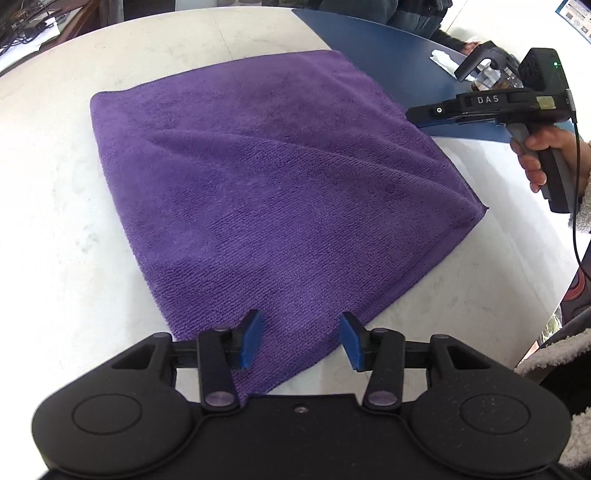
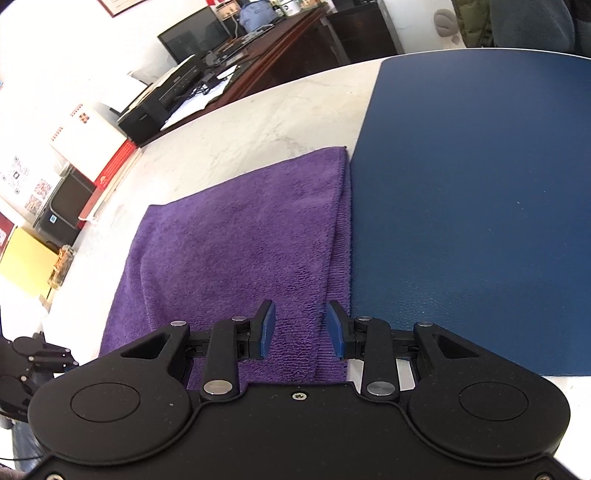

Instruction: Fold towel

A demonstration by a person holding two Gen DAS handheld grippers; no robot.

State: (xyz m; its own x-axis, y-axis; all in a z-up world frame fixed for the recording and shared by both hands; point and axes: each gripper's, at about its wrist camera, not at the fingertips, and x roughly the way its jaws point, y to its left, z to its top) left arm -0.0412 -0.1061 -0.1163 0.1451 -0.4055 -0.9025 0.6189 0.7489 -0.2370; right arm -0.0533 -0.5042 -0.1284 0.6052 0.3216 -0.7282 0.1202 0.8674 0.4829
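A purple towel [image 1: 266, 184] lies folded flat on a white marble table [image 1: 55, 184]; a soft crease runs across it. My left gripper [image 1: 301, 339] hovers open over the towel's near corner, blue pads apart, nothing between them. In the right wrist view the same towel [image 2: 236, 258] reaches up to a blue mat [image 2: 472, 206], with a doubled edge along its right side. My right gripper [image 2: 299, 328] is open above that edge, holding nothing. The right gripper's body [image 1: 517, 107] shows at the far right in the left wrist view, held by a hand [image 1: 535, 155].
The blue mat [image 1: 388, 55] covers the table's far right part, with a white crumpled paper [image 1: 445, 61] on it. Beyond the table's edge stand a desk with a monitor [image 2: 192, 33], a printer [image 2: 162, 103] and boxes [image 2: 96, 147]. A fleece sleeve [image 1: 554, 354] is at the right.
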